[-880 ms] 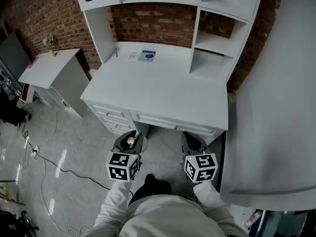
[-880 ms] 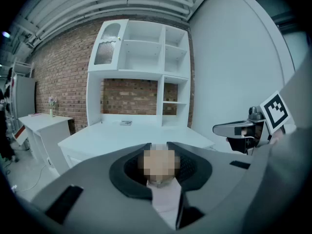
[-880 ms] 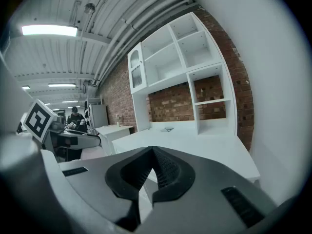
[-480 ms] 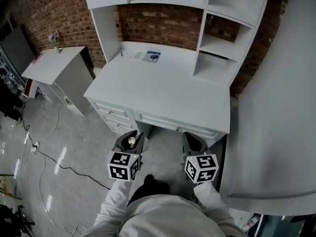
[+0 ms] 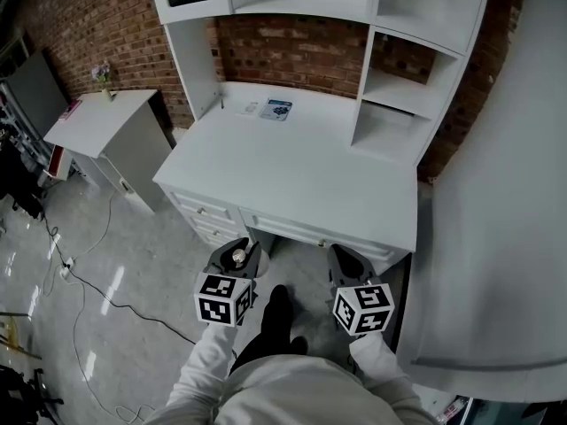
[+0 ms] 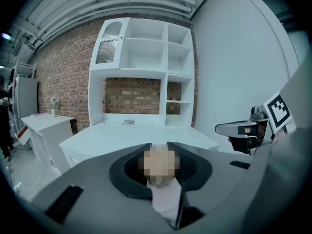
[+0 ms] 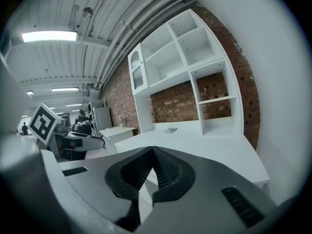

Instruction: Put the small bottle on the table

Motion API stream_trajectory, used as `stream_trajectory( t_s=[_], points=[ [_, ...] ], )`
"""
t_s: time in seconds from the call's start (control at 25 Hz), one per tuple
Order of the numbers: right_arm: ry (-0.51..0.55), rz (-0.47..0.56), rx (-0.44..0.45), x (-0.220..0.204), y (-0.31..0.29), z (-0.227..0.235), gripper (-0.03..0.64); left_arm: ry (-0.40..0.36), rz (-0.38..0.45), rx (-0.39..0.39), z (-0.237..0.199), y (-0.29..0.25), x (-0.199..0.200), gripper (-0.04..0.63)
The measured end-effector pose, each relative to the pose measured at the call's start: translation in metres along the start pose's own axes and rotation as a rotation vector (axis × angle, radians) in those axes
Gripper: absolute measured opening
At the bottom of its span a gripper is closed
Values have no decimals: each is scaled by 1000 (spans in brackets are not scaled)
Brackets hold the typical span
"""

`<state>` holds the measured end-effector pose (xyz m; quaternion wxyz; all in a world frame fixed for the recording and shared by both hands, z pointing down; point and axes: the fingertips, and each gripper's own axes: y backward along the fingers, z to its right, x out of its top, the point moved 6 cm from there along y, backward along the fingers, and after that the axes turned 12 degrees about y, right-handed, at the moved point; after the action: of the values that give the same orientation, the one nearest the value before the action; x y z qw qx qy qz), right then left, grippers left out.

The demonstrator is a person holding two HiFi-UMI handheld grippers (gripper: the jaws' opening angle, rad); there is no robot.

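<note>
A small bottle with a pale round cap (image 5: 236, 256) and a light pinkish body (image 6: 165, 201) stands upright between the jaws of my left gripper (image 5: 235, 255), which is shut on it. Its top is blurred in the left gripper view. My right gripper (image 5: 347, 260) is level with the left one, shut, with its pads (image 7: 163, 167) meeting and nothing between them. Both grippers hang over the floor, just short of the front edge of the white desk (image 5: 292, 166). The desk top (image 6: 122, 135) lies ahead of both grippers, and its surface (image 7: 204, 143) is mostly bare.
A booklet (image 5: 276, 110) and a small card lie at the back of the desk under the white hutch shelves (image 5: 390, 87). A white side table (image 5: 97, 122) with a flower vase (image 5: 105, 76) stands left. Cables (image 5: 80, 282) run over the floor. A large white panel (image 5: 496, 193) rises right.
The desk has come a little closer and shifted right in the head view as the person steps forward. Both grippers keep their places, the bottle still in the left one.
</note>
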<state>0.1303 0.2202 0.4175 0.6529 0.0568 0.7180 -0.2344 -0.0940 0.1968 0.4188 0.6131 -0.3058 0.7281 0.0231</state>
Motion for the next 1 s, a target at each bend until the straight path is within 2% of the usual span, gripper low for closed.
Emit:
stream_trajectory(
  t_s=[0.4, 1.0],
  points=[
    [-7, -5, -11, 12, -62, 35, 28, -3, -10, -23, -24, -75, 28, 107],
    [-23, -41, 12, 48, -218, 82, 28, 20, -31, -17, -109, -205, 91, 107]
  ],
)
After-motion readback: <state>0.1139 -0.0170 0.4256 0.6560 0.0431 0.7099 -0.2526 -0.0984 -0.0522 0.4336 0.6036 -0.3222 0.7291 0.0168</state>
